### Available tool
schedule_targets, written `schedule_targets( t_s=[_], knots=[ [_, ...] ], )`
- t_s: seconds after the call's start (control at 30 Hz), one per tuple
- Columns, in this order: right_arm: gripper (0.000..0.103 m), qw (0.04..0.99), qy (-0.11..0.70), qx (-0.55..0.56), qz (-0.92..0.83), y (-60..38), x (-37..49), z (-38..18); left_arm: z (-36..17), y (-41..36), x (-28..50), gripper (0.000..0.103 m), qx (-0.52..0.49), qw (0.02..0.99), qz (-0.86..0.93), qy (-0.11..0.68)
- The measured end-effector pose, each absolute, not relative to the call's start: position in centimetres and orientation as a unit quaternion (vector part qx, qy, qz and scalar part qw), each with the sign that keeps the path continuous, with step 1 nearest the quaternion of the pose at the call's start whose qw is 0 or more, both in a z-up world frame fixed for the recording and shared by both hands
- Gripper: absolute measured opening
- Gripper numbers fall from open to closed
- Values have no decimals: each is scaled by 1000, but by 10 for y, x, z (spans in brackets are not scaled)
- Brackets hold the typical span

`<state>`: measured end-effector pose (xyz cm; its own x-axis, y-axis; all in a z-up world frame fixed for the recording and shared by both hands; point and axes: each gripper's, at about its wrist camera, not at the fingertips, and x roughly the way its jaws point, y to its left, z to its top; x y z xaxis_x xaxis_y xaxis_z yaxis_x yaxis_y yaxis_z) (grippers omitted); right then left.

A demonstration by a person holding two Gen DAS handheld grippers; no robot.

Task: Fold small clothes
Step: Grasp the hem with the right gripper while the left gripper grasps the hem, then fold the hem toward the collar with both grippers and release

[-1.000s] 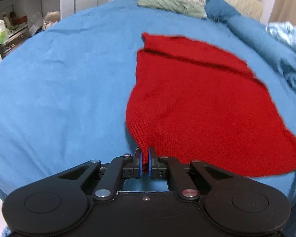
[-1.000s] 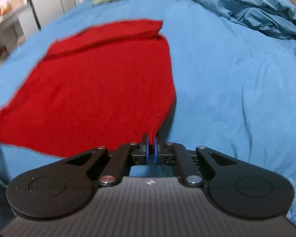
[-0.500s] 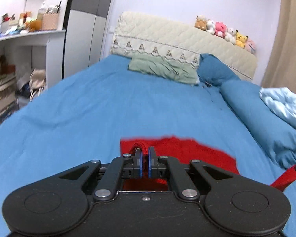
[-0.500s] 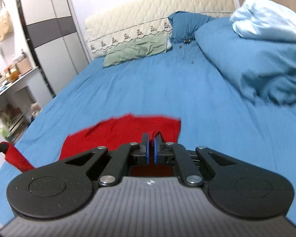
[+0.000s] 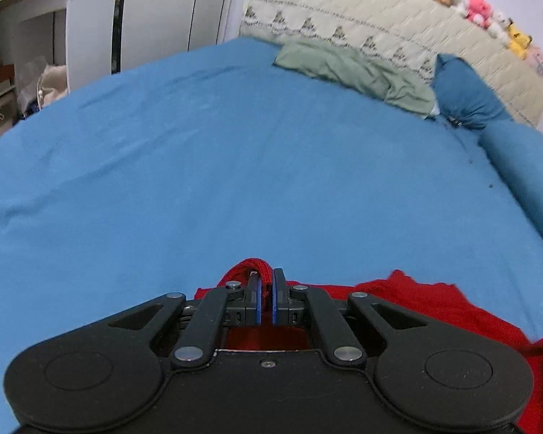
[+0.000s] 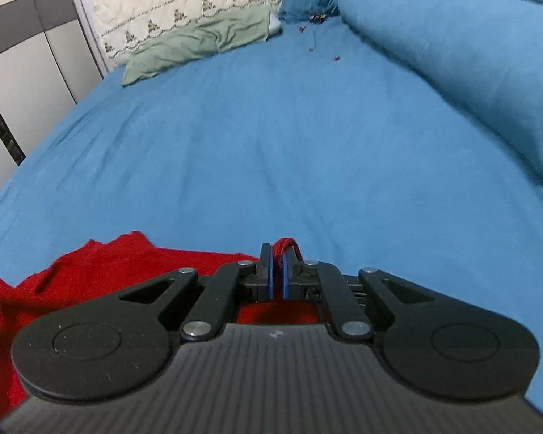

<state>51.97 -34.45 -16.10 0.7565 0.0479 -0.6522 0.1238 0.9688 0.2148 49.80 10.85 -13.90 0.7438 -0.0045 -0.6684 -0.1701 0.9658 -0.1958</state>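
Red knit garment (image 5: 434, 303): a small sweater-like piece lying on the blue bed sheet (image 5: 235, 162), most of it hidden under the two tools; a pinched loop of its edge shows at each set of jaws.
Left gripper (image 5: 265, 291): jaws closed tight on a red fold of the garment's edge, the loop bulging up just past the blue pads.
Right gripper (image 6: 277, 275): jaws likewise clamped on a red fold, with the rest of the garment trailing off to its left.
Step in hand: by my reading, carrying one edge of the garment across to lay it over the far part, making a fold.
Doing it well: keep both grips level with each other and equally far forward so the carried edge stays straight; hold slight tension between the two corners so the knit does not sag in the middle.
Landing: lower the edge onto the layer beneath before releasing, lining it up with the edge under it; that edge is hidden now, so alignment cannot be judged.
Risk: soft knit stretches and the sheet can drag the lower layer, skewing the fold.
Surroundings: green pillow (image 5: 351, 72) and blue duvet (image 6: 452, 36) lie well apart, clear of the work.
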Motion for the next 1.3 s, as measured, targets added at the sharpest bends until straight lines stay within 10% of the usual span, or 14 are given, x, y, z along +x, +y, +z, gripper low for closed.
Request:
schedule_targets(
  t_s=[0.1, 0.13, 0.23, 0.6, 0.93, 1.07, 1.3],
  knots=[
    [36, 930, 344, 132, -15, -351, 526, -165, -135, 108, 505, 11, -130, 921, 45, 364],
    [65, 931, 340, 130, -19, -353, 524, -162, -130, 108, 501, 18, -126, 922, 47, 363],
    [93, 945, 306, 116, -14, -347, 490, -146, -112, 90, 476, 65, -73, 935, 40, 345],
    [92, 890, 446, 92, 7, -314, 475, -209, -185, 75, 435, 74, 2, 888, -27, 459],
    [93, 907, 403, 122, 22, -334, 458, -160, -149, 63, 415, 74, 21, 891, -41, 451],
    [102, 908, 408, 99, 6, -354, 425, -118, -115, 45, 390, 101, 25, 893, -52, 446],
    [98, 879, 464, 112, -7, -367, 390, -148, -130, -11, 379, 102, 54, 879, -87, 466]
  ],
)
